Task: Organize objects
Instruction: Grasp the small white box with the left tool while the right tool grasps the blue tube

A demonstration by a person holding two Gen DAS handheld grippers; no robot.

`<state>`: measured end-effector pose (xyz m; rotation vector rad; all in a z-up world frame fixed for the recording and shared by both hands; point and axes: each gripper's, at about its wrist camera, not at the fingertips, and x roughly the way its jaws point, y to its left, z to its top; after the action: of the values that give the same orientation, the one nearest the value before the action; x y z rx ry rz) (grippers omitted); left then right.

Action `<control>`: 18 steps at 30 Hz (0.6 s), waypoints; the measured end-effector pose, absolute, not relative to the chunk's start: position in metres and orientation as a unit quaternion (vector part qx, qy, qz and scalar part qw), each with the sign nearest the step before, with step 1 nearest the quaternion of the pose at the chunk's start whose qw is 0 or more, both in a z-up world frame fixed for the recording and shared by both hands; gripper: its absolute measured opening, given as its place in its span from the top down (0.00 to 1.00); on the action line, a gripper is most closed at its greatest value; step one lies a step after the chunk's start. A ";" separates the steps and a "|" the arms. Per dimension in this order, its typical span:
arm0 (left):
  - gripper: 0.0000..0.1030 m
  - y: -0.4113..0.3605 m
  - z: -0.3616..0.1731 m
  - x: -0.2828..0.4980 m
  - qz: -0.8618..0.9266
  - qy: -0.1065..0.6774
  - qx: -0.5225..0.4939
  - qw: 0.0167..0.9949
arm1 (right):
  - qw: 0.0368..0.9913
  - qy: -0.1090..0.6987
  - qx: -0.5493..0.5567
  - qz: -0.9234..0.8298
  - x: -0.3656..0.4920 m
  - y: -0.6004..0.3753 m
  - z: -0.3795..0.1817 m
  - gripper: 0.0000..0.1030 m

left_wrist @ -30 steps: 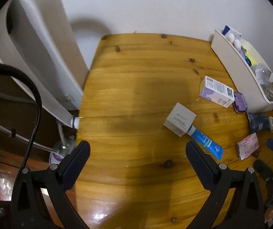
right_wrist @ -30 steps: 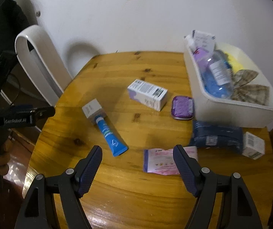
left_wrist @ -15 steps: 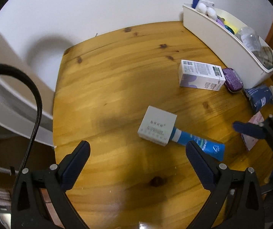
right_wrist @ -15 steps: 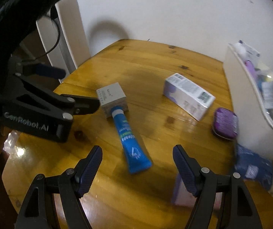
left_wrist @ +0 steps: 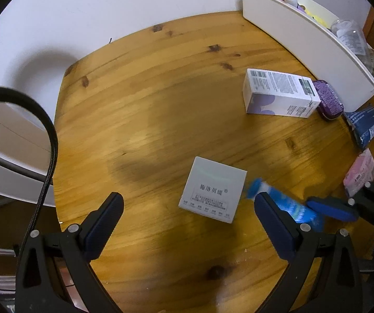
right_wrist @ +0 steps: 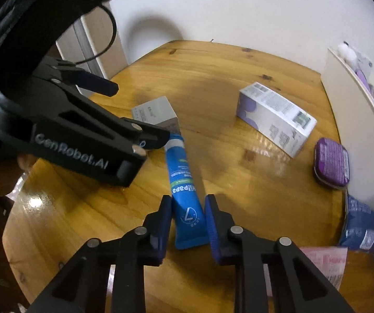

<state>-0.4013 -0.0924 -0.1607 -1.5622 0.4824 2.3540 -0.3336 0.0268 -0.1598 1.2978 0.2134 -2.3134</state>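
Observation:
A blue tube (right_wrist: 184,182) lies on the round wooden table (right_wrist: 213,83), its cap against a small white box (right_wrist: 155,112). My right gripper (right_wrist: 188,216) is closing on the tube's flat end, and both pads touch its sides. In the left wrist view the tube (left_wrist: 288,206) is blurred, with one of the right gripper's fingers (left_wrist: 330,210) beside it. My left gripper (left_wrist: 188,203) hangs open just above the white box (left_wrist: 213,195), one finger on each side and neither touching it.
A long white-and-purple carton (left_wrist: 278,96), a purple tin (left_wrist: 328,99), a dark blue pack (left_wrist: 364,125) and a pink sachet (left_wrist: 359,172) lie toward the right. A white bin (left_wrist: 304,39) with several items stands along the right edge. A white chair back (right_wrist: 93,44) is behind.
Both grippers came down toward the table. The right one's jaws went from wide apart to narrow around the blue tube's end. The left one moved in over the white box.

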 end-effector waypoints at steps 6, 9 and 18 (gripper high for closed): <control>0.26 -0.092 -0.169 -0.403 0.804 0.166 -0.555 0.137 | 0.235 0.052 0.479 -0.844 -0.319 0.044 -0.159 0.78; 0.27 -0.094 -0.174 -0.407 0.800 0.152 -0.566 0.129 | 0.236 0.057 0.475 -0.846 -0.312 0.046 -0.159 0.78; 0.57 -0.093 -0.167 -0.399 0.807 0.155 -0.555 0.129 | 0.242 0.049 0.480 -0.842 -0.307 0.049 -0.158 0.78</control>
<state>-0.3994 -0.0930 -0.1670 -1.6123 0.4498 2.3462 -0.3074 0.0488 -0.1580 1.3118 0.1338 -2.3018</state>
